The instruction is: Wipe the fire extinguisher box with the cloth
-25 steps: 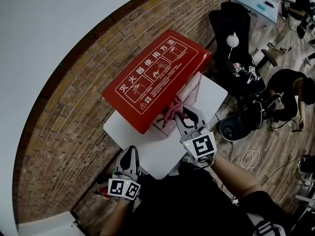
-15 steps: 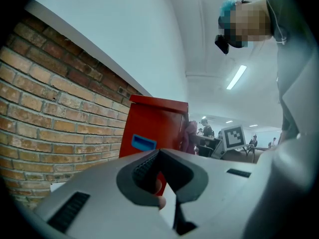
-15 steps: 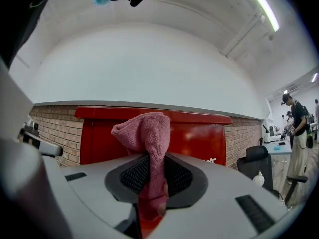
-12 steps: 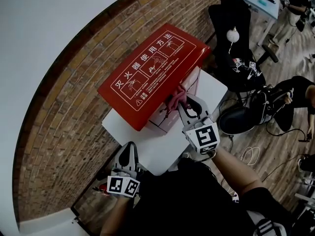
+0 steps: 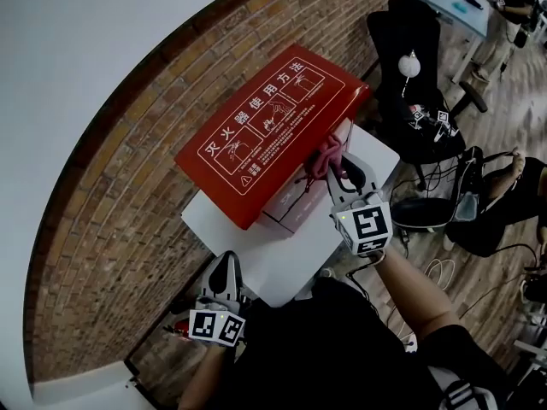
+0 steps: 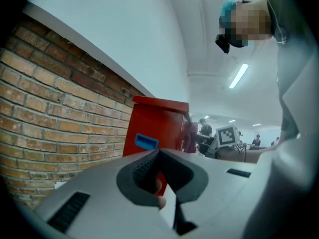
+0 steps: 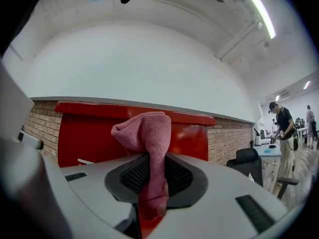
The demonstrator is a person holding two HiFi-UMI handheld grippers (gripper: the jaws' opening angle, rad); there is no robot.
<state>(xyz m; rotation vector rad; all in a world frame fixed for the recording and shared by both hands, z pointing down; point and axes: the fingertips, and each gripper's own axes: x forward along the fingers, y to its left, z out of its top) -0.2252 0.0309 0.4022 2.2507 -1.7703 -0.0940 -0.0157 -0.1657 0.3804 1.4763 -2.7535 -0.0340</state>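
A red fire extinguisher box (image 5: 265, 135) with white printed instructions on its lid stands on a white table (image 5: 282, 259) against the brick wall. My right gripper (image 5: 336, 166) is shut on a pink cloth (image 5: 326, 161), holding it against the box's front near its right end. In the right gripper view the cloth (image 7: 147, 133) rises between the jaws in front of the red box (image 7: 84, 133). My left gripper (image 5: 224, 282) hangs low at the table's near-left edge, shut with nothing in it. From the left gripper view the box (image 6: 157, 123) is seen end-on.
A black office chair (image 5: 410, 67) stands right of the table, with cables (image 5: 436, 272) on the wooden floor. People work at desks (image 5: 449, 2) at the far right. The brick wall (image 5: 111, 195) runs behind the box.
My right gripper has moved the cloth rightward and a little farther along the box's front. The left gripper has stayed in place.
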